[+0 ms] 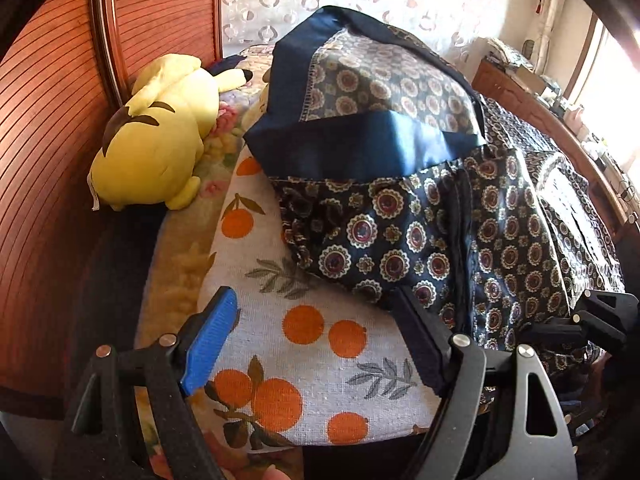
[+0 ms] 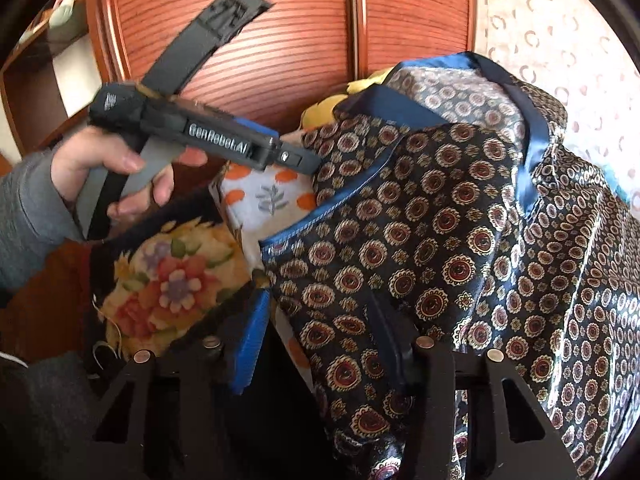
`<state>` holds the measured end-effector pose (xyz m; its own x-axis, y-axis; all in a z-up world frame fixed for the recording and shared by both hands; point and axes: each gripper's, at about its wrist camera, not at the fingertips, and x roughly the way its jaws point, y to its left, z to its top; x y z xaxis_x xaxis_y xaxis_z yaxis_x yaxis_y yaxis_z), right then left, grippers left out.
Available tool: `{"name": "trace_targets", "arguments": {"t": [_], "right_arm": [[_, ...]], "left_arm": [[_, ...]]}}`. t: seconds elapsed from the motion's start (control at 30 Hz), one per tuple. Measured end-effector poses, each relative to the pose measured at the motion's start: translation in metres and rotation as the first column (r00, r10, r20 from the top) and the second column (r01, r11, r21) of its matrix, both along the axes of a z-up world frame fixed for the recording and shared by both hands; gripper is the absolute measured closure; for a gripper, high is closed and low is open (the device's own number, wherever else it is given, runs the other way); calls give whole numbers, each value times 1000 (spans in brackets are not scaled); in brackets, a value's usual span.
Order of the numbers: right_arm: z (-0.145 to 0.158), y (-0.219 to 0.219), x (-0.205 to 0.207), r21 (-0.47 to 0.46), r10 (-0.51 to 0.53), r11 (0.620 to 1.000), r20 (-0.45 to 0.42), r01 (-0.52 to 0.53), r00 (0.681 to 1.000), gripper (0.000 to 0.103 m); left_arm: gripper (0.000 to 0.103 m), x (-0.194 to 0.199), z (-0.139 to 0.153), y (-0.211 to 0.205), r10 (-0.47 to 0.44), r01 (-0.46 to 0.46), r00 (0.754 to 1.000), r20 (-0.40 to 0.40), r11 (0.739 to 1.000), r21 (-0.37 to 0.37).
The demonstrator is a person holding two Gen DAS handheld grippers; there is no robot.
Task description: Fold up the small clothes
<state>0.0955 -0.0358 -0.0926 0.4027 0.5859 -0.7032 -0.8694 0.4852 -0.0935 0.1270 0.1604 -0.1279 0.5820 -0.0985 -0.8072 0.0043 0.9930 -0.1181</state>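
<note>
While my left hand [image 2: 116,176] grips its tool at the left edge of the right wrist view, grey sleeve [image 2: 28,216] pulled down to the wrist, the red-brown ribbed wardrobe door [image 1: 48,152] fills the left of the left wrist view. Beside it I see a yellow plush toy [image 1: 156,140] lying on the flowered blanket [image 2: 172,280]. Moving right, the white cloth with orange fruit print [image 1: 304,328] lies spread flat on that blanket.

My left gripper [image 1: 320,344] stands wide over this cloth. Its left blue pad [image 1: 208,344] hovers over bare fruit print, and its right finger sits at the near edge of the navy patterned garment [image 1: 400,240]. I see no cloth pinched between the two.

The garment lies heaped across the right part of the fruit cloth and beyond, satin with round medallions and plain blue trim [image 1: 360,148], its upper part raised and folded over so the paler inside shows.

Through the right wrist camera, my right gripper [image 2: 320,344] is half drawn in, with a fold of the same garment [image 2: 440,260] hanging between the fingers. The right finger is buried under cloth, so I cannot tell whether the pads press on it.

At far right stands a cluttered wooden shelf [image 1: 520,92] by the window.
</note>
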Motion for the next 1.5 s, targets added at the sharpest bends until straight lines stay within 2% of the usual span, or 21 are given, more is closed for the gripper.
{"name": "trace_targets", "arguments": {"t": [0.13, 0.23, 0.27, 0.3, 0.37, 0.47, 0.63, 0.73, 0.83, 0.93, 1.07, 1.1, 1.2, 1.27, 1.37, 1.5], "right_arm": [[-2, 3, -6, -21, 1, 1000, 35, 0, 999, 54], [-1, 2, -7, -25, 1, 1000, 43, 0, 999, 66], [-1, 2, -5, -20, -7, 1000, 34, 7, 999, 87], [-1, 1, -3, -31, -33, 999, 37, 35, 999, 102], [2, -5, 0, -9, -37, 999, 1, 37, 999, 102], [18, -17, -3, 49, -44, 998, -10, 45, 999, 102], [65, -49, 0, 162, -101, 982, 26, 95, 995, 102], [83, -71, 9, 212, -184, 962, 46, 171, 982, 102], [80, -90, 28, 207, -316, 929, 18, 306, 949, 102], [58, -95, 42, 127, -430, 895, 1, 427, 903, 101], [47, -102, 38, 124, -501, 860, 9, 496, 866, 101], [47, -104, 38, 129, -519, 848, 2, 515, 855, 98], [50, -116, 39, 138, -593, 799, 16, 585, 805, 96], [52, -119, 45, 145, -596, 796, 13, 588, 803, 94], [49, -116, 45, 138, -569, 813, -17, 566, 822, 93], [50, -115, 37, 150, -521, 842, -19, 518, 853, 93]], "left_arm": [[22, -2, 2, -1, 1, -1, 1000, 12, 1000, -13], [22, -4, 4, -2, 2, -1, 1000, 22, 1000, -22], [23, -5, 6, -2, 8, -7, 999, 32, 1000, -20], [23, -5, 8, -1, 11, -10, 999, 40, 1000, -21], [23, -8, 16, -2, 17, -15, 997, 71, 999, -32], [23, -9, 25, -4, 20, -15, 994, 104, 999, -43], [23, -2, 32, -9, 18, -12, 991, 132, 999, -50], [23, 3, 32, -14, 13, -7, 990, 138, 999, -51], [23, 7, 28, -19, 9, -3, 991, 133, 999, -47], [23, 12, 22, -23, 8, -4, 993, 120, 999, -32], [23, 15, 15, -23, 16, -15, 995, 103, 1000, -10], [23, 16, 12, -22, 19, -18, 995, 98, 1000, -10], [23, 18, 8, -20, 28, -27, 996, 86, 1000, -9], [28, 19, 6, -20, 25, -23, 996, 84, 1000, -17], [39, 21, 5, -23, 11, -8, 997, 75, 1000, -29], [42, 20, 1, -27, 6, -4, 997, 73, 1000, -25]]}}
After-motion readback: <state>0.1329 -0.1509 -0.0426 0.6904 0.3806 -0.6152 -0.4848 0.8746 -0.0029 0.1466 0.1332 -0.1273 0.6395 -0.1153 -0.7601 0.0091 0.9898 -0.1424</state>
